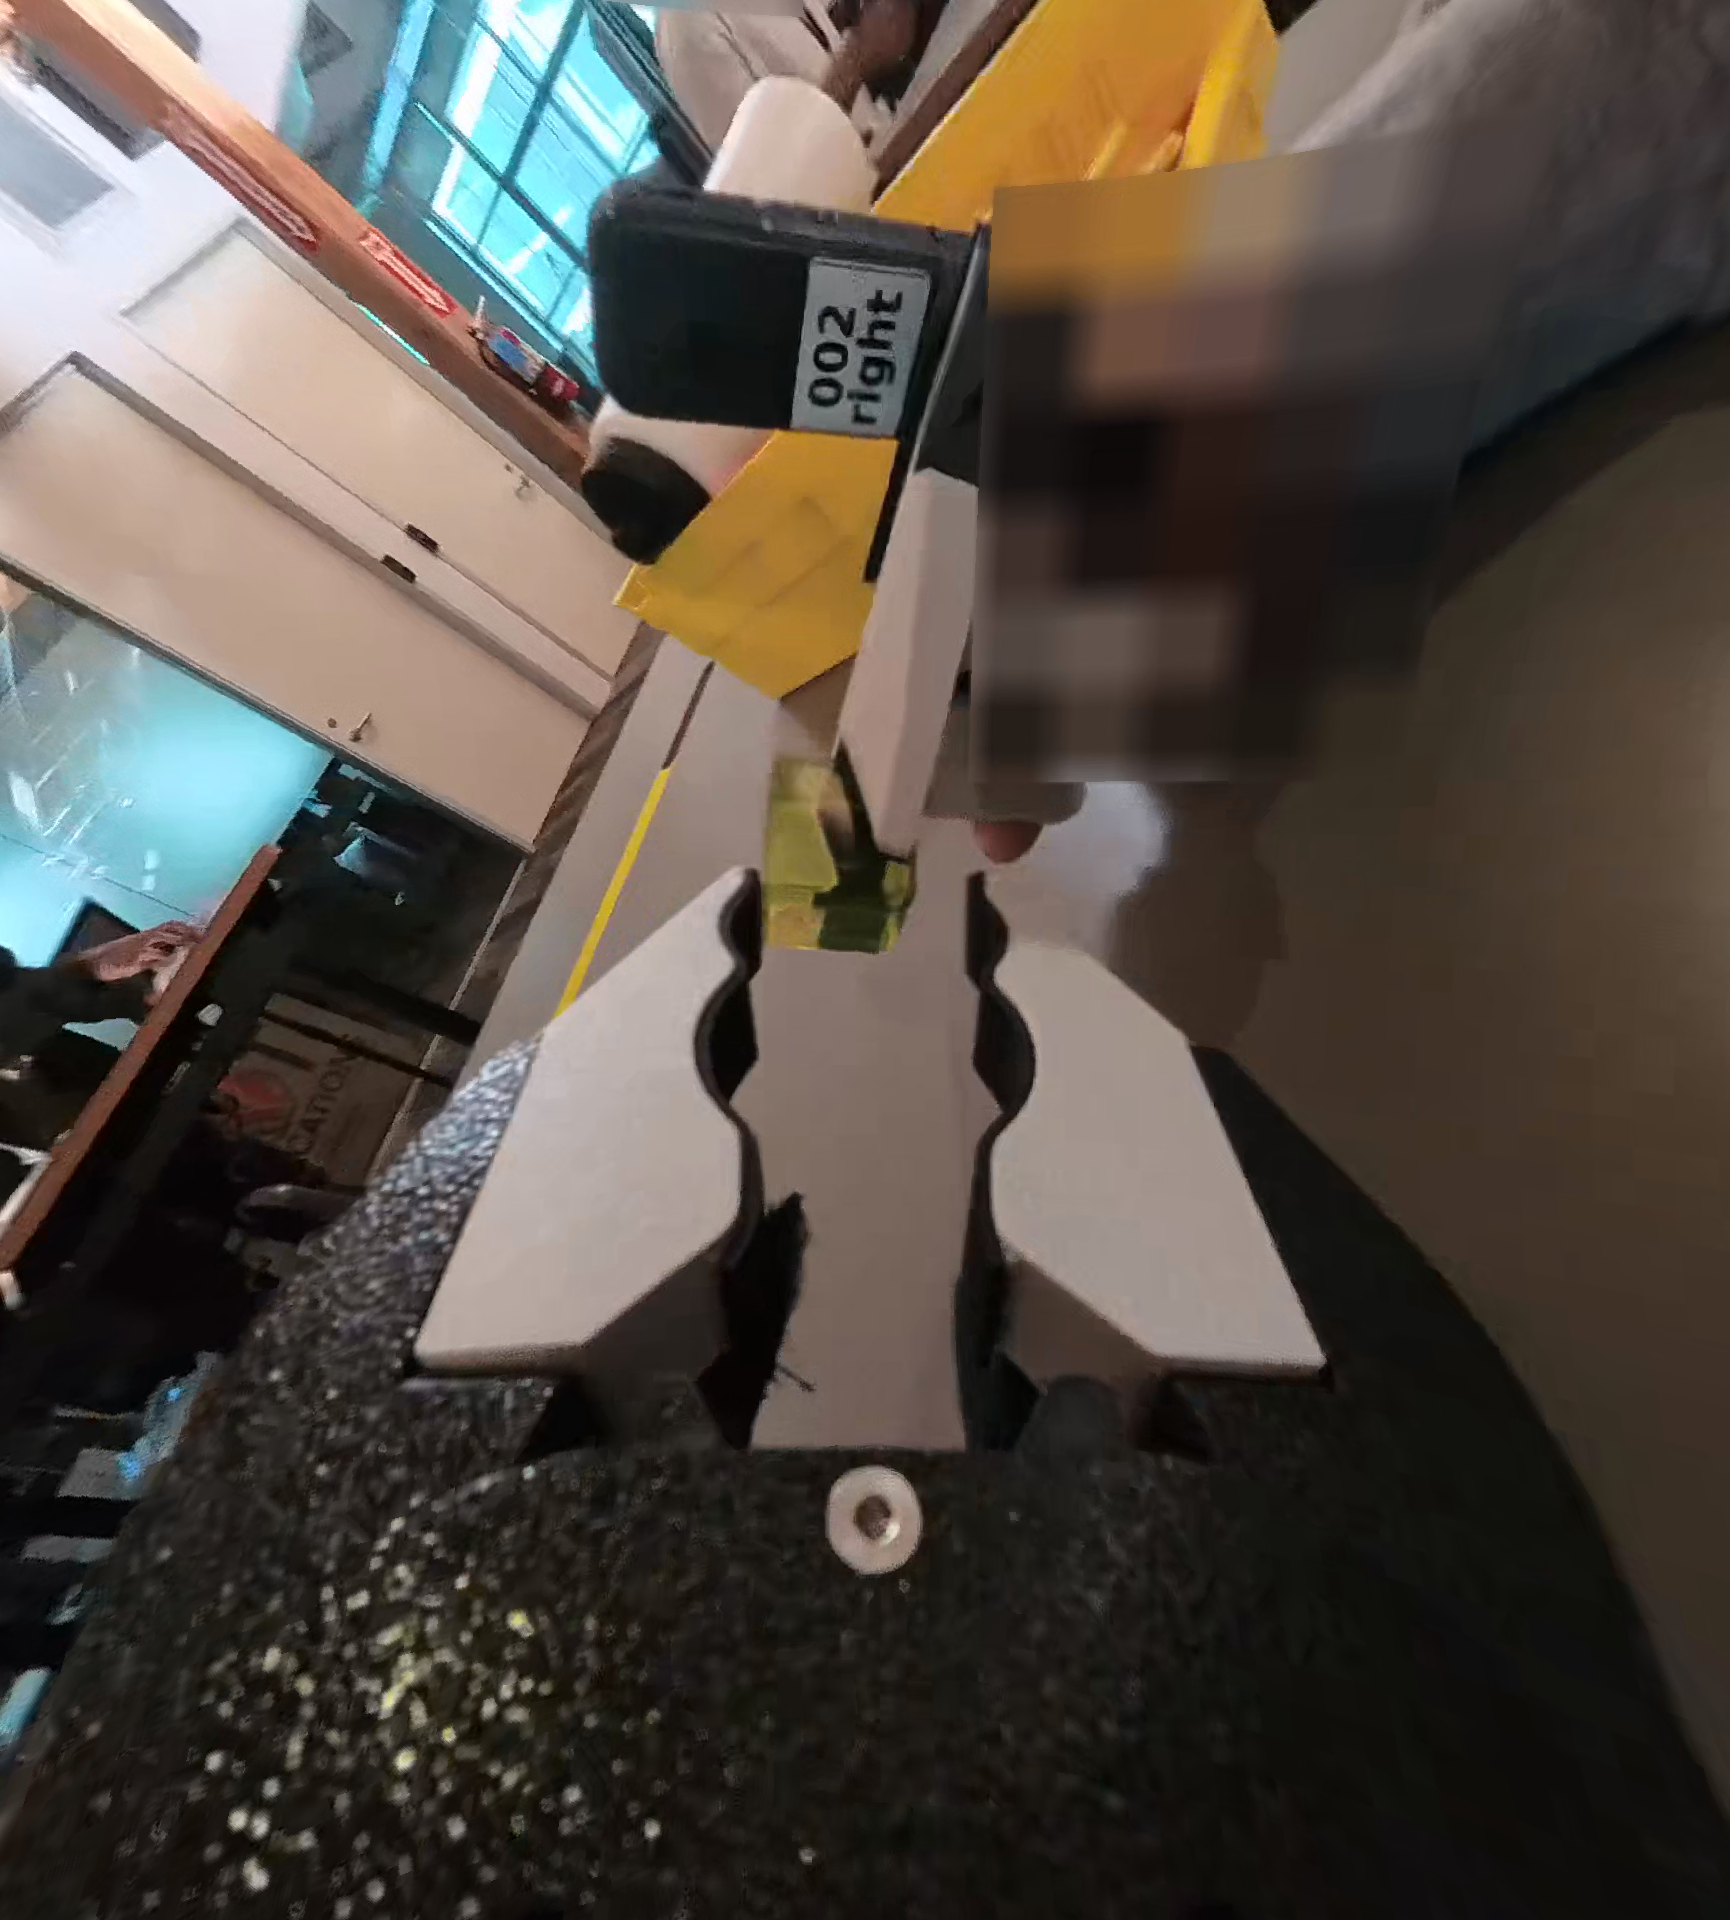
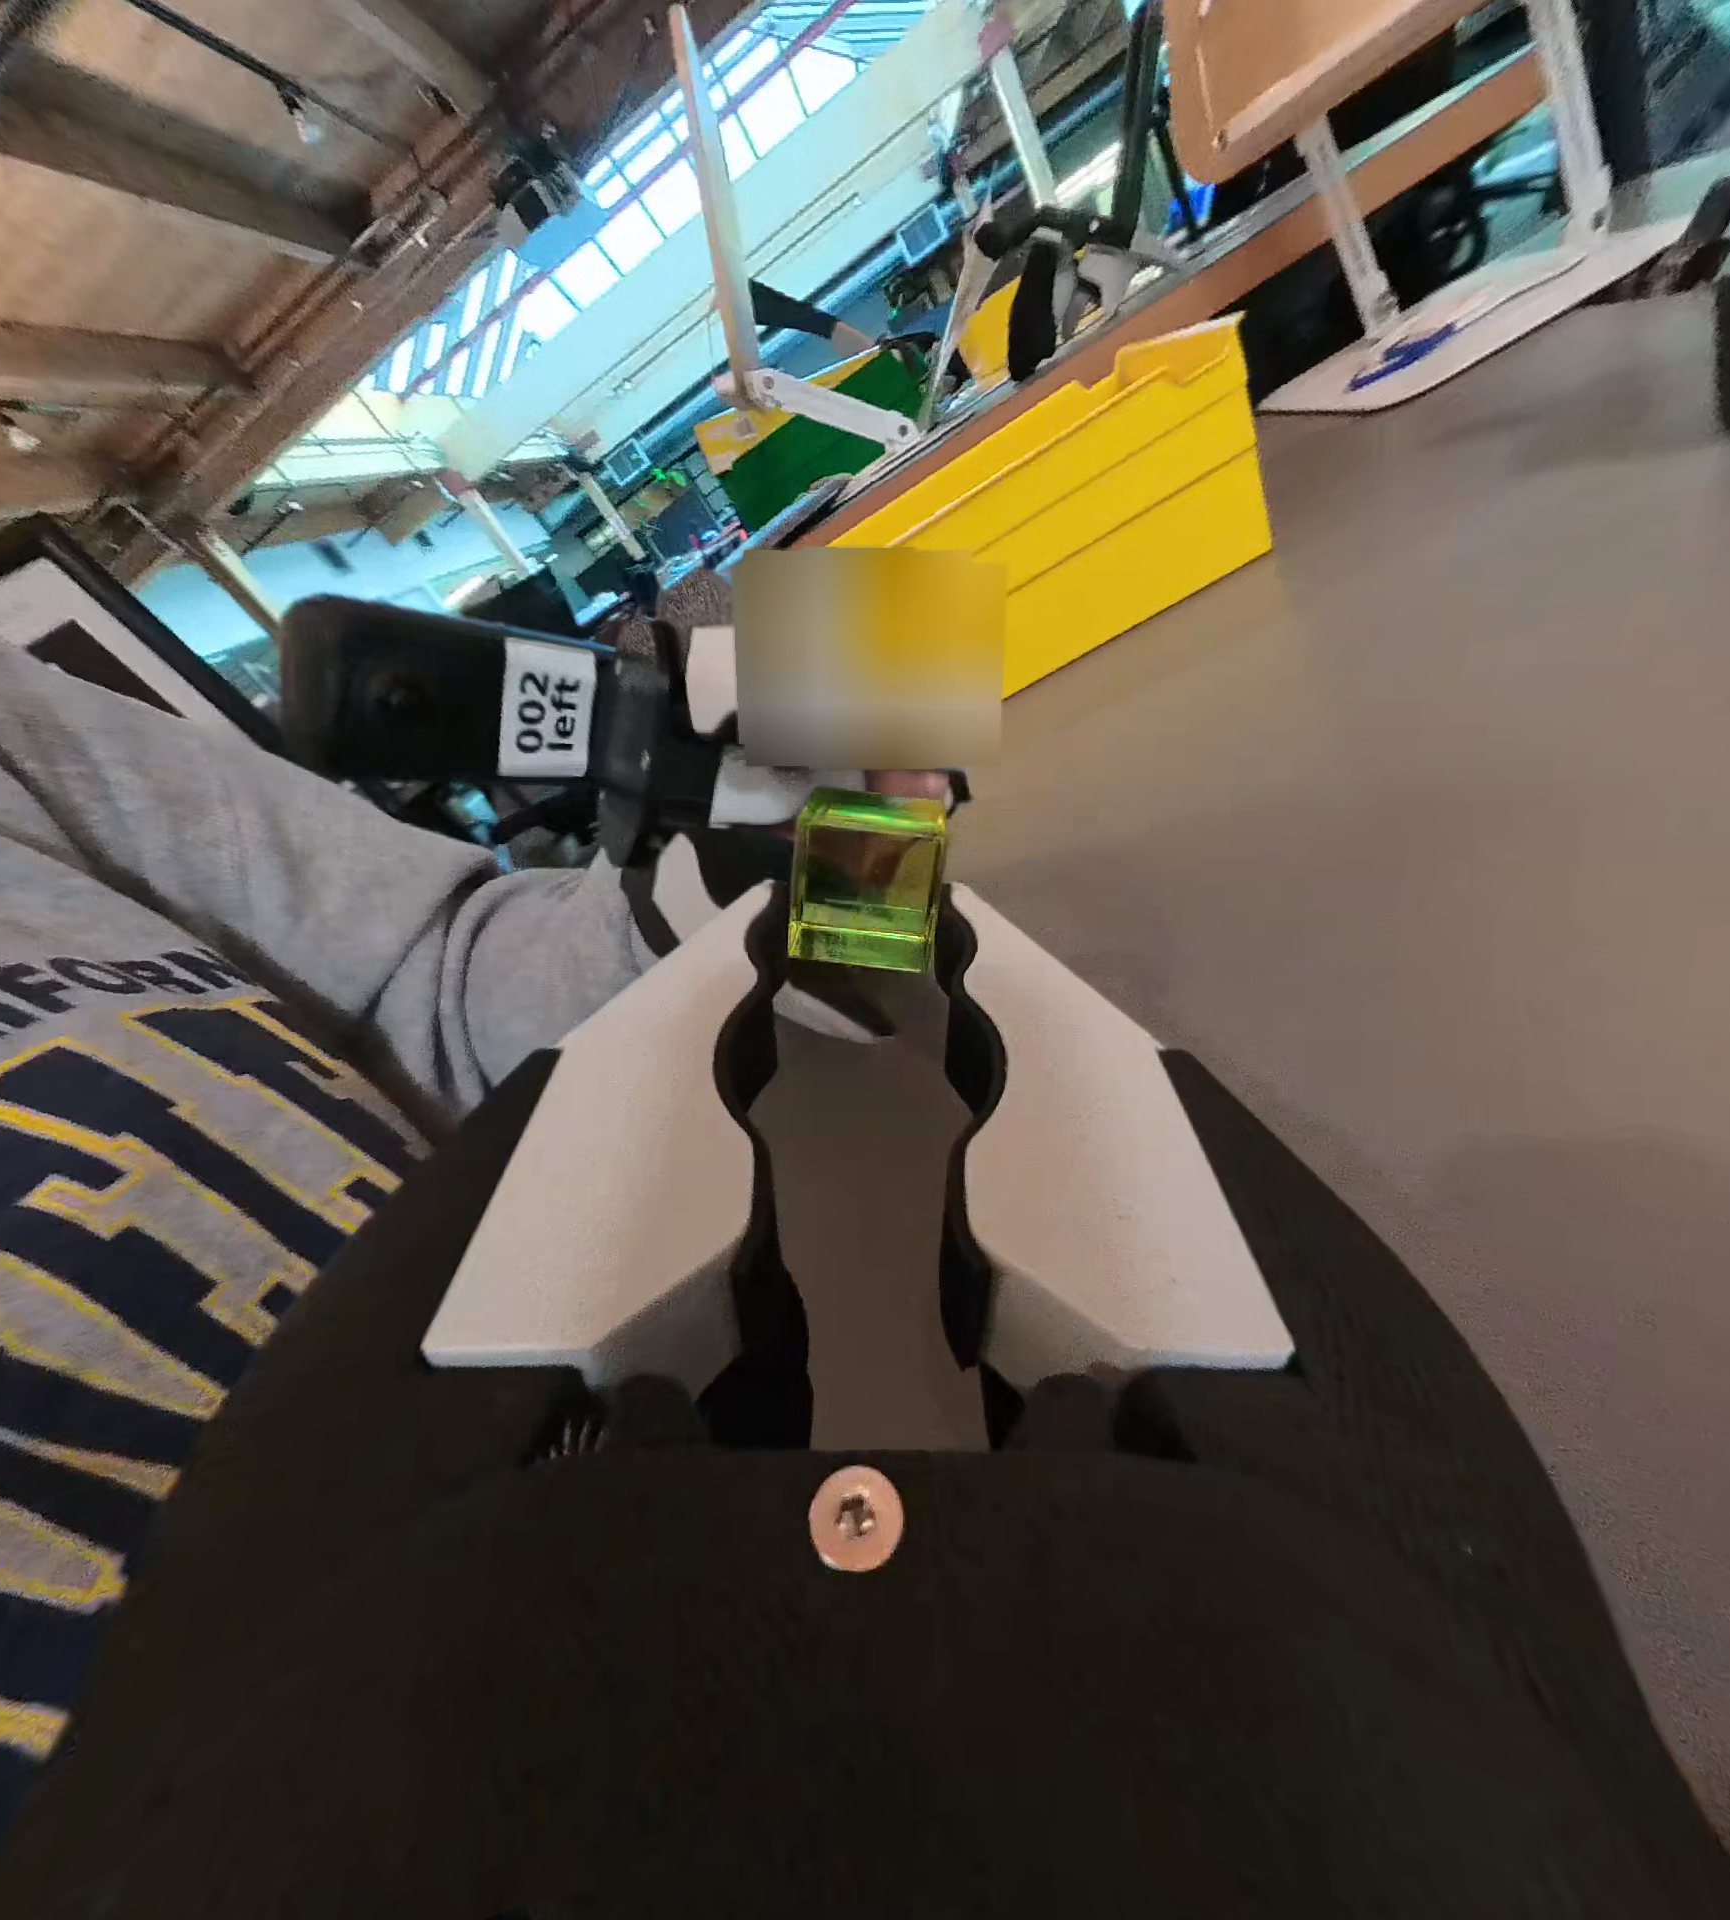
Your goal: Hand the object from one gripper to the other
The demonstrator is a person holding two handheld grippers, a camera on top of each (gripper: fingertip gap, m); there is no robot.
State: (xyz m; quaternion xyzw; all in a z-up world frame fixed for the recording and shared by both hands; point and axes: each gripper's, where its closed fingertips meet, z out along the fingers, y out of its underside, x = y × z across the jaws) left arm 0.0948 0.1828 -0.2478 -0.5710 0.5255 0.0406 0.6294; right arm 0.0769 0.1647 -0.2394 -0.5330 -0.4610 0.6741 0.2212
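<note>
Between the right hand-held gripper's (image 2: pixel 863 925) fingertips sits a clamped green cube (image 2: pixel 867 894) (left hand-held gripper (image 1: pixel 866 914) apart).

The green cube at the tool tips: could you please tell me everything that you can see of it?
The green cube is small, see-through and yellow-green, like clear acrylic, with glossy faces and bright edges. It is held above the grey table, clamped at the fingertips of the right tool. In the left wrist view it sits just past the open left tool, against its left fingertip.
</note>
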